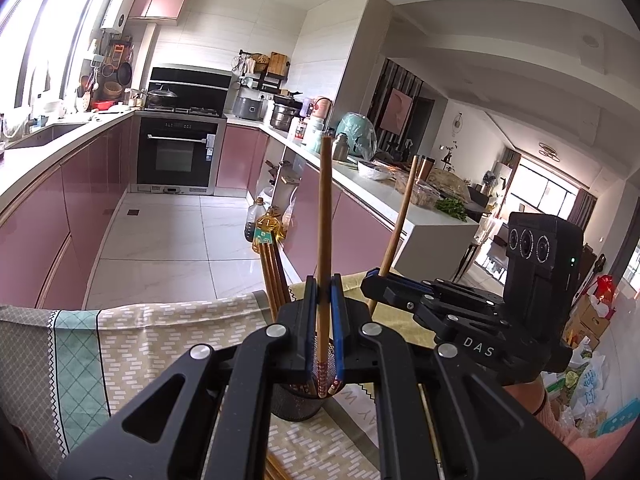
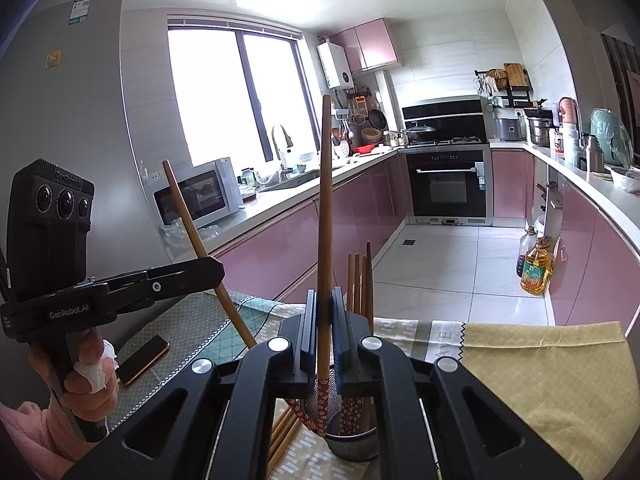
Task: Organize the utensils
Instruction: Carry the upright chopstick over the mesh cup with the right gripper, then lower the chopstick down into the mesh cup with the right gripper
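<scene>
Left view: my left gripper [image 1: 323,292] is clamped on a chopstick [image 1: 325,208] standing nearly upright, its patterned tip just over the holder [image 1: 294,406] below. My right gripper [image 1: 376,276], marked "DAS", pinches another chopstick [image 1: 398,220] beside it.

Right view: my right gripper [image 2: 325,308] holds its chopstick [image 2: 325,200] upright, tip in the holder [image 2: 352,446], equally near. The left unit reads "GenRobot.AI".
</scene>
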Demonstrator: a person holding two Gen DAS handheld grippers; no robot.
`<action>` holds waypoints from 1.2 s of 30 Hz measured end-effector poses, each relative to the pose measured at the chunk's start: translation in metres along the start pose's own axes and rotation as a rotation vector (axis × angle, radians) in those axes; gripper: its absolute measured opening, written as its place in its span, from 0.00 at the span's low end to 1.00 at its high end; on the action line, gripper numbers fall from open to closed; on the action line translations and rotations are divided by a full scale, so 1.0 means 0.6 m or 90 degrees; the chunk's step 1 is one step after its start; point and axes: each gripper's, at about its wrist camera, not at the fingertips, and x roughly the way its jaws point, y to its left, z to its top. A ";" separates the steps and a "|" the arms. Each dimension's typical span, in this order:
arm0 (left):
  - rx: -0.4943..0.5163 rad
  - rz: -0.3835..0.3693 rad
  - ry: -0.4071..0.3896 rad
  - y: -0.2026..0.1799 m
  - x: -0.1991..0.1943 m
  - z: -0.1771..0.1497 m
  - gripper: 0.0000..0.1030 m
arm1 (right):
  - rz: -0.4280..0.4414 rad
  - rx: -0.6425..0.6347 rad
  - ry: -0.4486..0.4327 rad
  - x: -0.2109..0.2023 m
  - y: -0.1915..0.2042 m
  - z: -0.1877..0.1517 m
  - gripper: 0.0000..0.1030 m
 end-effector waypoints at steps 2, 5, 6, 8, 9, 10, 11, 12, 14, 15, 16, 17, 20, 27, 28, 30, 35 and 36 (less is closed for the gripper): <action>0.002 0.004 -0.002 -0.005 0.000 0.001 0.07 | -0.002 0.001 -0.001 0.002 -0.002 0.001 0.06; 0.004 0.007 -0.003 -0.007 -0.002 0.003 0.07 | -0.004 0.002 -0.001 0.003 -0.003 0.000 0.06; 0.005 0.008 -0.004 -0.009 -0.002 0.002 0.07 | -0.005 0.002 -0.001 0.003 -0.003 0.000 0.06; 0.006 0.009 -0.004 -0.011 -0.002 0.001 0.07 | -0.004 0.004 0.000 0.004 -0.004 0.000 0.06; 0.006 0.009 -0.004 -0.011 -0.002 0.001 0.07 | -0.006 0.005 0.000 0.007 -0.004 0.000 0.06; 0.008 0.010 -0.003 -0.013 -0.002 -0.001 0.07 | -0.007 0.006 -0.001 0.006 -0.006 -0.001 0.06; 0.009 0.012 -0.003 -0.013 -0.001 0.001 0.07 | -0.007 0.008 0.000 0.005 -0.008 -0.002 0.06; 0.010 0.015 -0.003 -0.014 0.000 0.000 0.07 | -0.008 0.009 0.001 0.007 -0.009 -0.003 0.06; 0.013 0.018 0.000 -0.017 0.000 -0.002 0.07 | -0.010 0.010 0.003 0.009 -0.010 -0.004 0.06; 0.013 0.018 0.001 -0.019 -0.001 -0.001 0.07 | -0.011 0.010 0.004 0.009 -0.010 -0.005 0.06; 0.013 0.019 0.002 -0.020 0.000 -0.001 0.07 | -0.012 0.010 0.004 0.010 -0.010 -0.005 0.06; 0.013 0.020 0.004 -0.021 0.001 -0.001 0.07 | -0.013 0.011 0.005 0.012 -0.011 -0.005 0.06; 0.013 0.025 0.008 -0.021 0.000 -0.003 0.07 | -0.015 0.012 0.009 0.016 -0.012 -0.005 0.06; 0.013 0.034 0.020 -0.018 0.003 0.001 0.07 | -0.020 0.013 0.016 0.026 -0.012 -0.009 0.06; 0.014 0.036 0.021 -0.018 0.005 0.002 0.07 | -0.021 0.012 0.017 0.027 -0.013 -0.010 0.06; 0.017 0.043 0.023 -0.021 0.008 0.007 0.07 | -0.023 0.013 0.020 0.030 -0.013 -0.011 0.06; 0.019 0.047 0.031 -0.019 0.014 0.010 0.07 | -0.025 0.014 0.025 0.038 -0.013 -0.013 0.06; 0.021 0.049 0.033 -0.020 0.014 0.010 0.07 | -0.025 0.015 0.026 0.039 -0.014 -0.014 0.06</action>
